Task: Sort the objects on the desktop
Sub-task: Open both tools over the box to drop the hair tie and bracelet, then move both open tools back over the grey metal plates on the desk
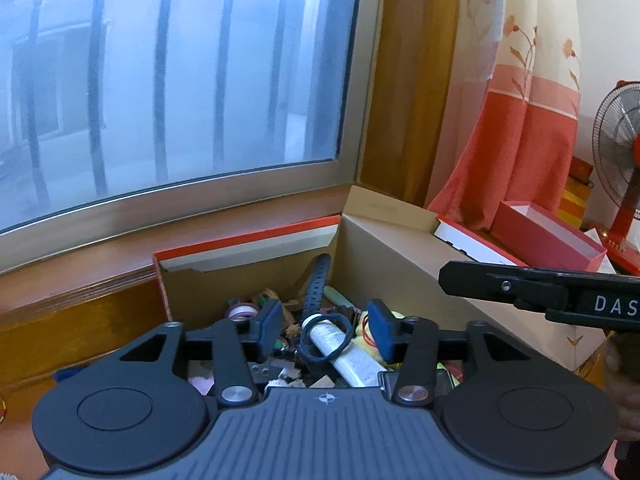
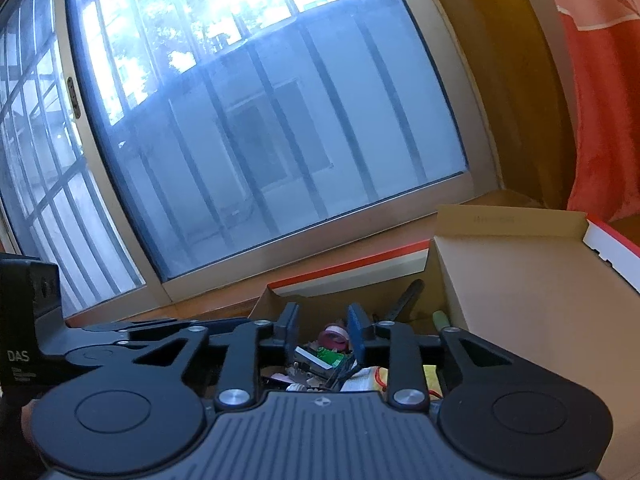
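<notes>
Behind everything a barred window [image 1: 168, 80] fills the view. I hold both tongs, left [image 1: 325, 326] and right [image 2: 323, 328], apart and empty above the cardboard box [image 1: 384, 248], whose jumble includes a white tube [image 1: 352, 356] ringed by a black hair tie [image 1: 326, 338]; probably picking or dropping.

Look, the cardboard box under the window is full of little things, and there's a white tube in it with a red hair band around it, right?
Almost. In the left wrist view the cardboard box is full of little things, and the white tube lies in it, but the hair band around it is black, not red.
</notes>
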A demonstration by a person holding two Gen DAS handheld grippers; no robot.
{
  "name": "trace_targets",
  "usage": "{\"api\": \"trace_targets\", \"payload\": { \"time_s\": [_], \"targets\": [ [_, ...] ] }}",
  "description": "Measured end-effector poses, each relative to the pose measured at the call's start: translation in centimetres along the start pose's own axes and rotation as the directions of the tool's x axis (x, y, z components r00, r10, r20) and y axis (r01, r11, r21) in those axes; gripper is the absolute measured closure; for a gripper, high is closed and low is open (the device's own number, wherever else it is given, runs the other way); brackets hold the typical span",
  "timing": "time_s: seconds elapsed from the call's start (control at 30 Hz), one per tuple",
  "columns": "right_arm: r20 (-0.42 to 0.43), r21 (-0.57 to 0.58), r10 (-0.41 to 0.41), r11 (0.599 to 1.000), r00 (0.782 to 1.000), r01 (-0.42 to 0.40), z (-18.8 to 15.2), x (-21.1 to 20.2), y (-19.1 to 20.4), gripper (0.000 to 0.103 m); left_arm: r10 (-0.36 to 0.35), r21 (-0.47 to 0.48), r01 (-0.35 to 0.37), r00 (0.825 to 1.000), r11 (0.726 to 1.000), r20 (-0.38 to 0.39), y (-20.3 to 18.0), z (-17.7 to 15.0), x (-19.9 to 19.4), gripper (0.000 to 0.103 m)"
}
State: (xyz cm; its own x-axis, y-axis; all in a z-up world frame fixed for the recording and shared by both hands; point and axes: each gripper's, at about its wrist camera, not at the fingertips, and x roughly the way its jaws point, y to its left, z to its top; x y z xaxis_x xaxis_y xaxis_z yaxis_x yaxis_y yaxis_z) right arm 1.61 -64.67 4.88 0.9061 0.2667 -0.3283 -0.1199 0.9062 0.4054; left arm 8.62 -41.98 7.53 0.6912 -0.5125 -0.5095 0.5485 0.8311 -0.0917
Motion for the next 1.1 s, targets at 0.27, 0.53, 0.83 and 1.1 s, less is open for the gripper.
{"api": "trace_targets", "payload": {
  "time_s": [0.27, 0.53, 0.83, 1.1],
  "targets": [
    [-0.023, -0.017, 0.032, 0.999, 0.999, -0.032, -0.7, -0.2, 1.5, 0.061, 0.067, -0.046, -0.066, 0.998, 0.997, 0.014, 1.2, -1.3, -3.1, 0.035],
    [-0.023, -0.039, 0.008, 0.999, 1.000, -0.009, -2.0, -0.3, 5.4, 0.049, 0.097, -0.076, -0.094, 0.994, 0.993, 0.039, 4.4, -2.9, -7.6, 0.025],
    [-0.020, -0.057, -0.003, 0.998, 1.000, 0.001, -4.2, -0.2, 12.8, 0.042, 0.156, -0.115, -0.150, 0.987, 0.982, 0.044, 10.1, -5.8, -13.6, 0.015],
    [-0.027, -0.093, 0.017, 0.995, 0.999, -0.020, -7.0, -0.2, 20.6, 0.037, 0.215, -0.158, -0.211, 0.977, 0.965, 0.007, 16.1, -10.2, -18.4, 0.013]
  ]
}}
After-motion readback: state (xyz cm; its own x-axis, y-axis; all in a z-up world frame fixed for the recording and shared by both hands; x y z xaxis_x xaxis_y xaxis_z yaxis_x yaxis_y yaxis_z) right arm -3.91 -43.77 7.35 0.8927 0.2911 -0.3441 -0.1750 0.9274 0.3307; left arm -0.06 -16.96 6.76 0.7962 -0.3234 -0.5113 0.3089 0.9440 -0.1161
